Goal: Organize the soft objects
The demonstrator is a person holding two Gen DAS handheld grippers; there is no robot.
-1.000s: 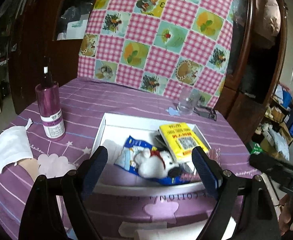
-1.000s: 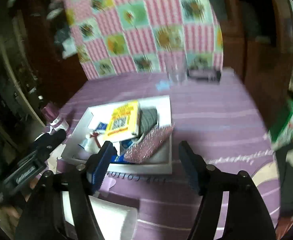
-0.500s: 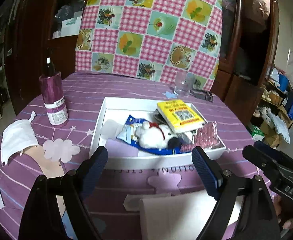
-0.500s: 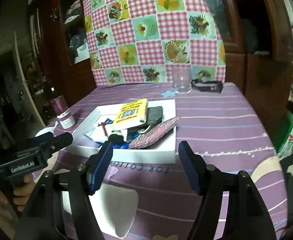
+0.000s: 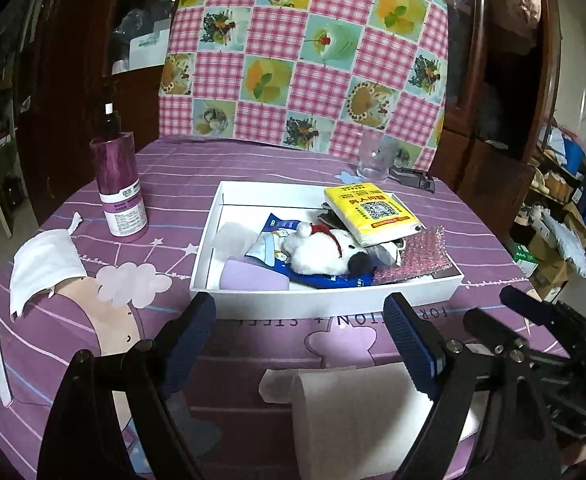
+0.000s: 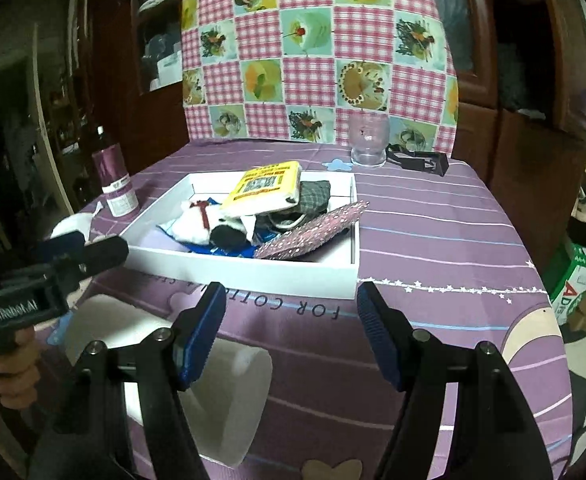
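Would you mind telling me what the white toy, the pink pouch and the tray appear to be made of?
White toy: plush fabric, judging by its fuzzy, matte pile and soft outline.
Pink pouch: probably bubble-wrap plastic; its surface is dimpled and shiny.
Tray: likely smooth matte white cardboard, given its thin, straight walls, though plastic is possible.

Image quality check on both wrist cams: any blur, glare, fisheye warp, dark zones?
Left wrist view: sharp; the QR code on the yellow tissue pack is resolved; fisheye bends the dark wooden cabinet sides, corners vignette black. Right wrist view: also sharp, white shallow tray slightly overexposed, left shelves in deep shadow, clear glass cup shows mild highlights. No motion blur in either.
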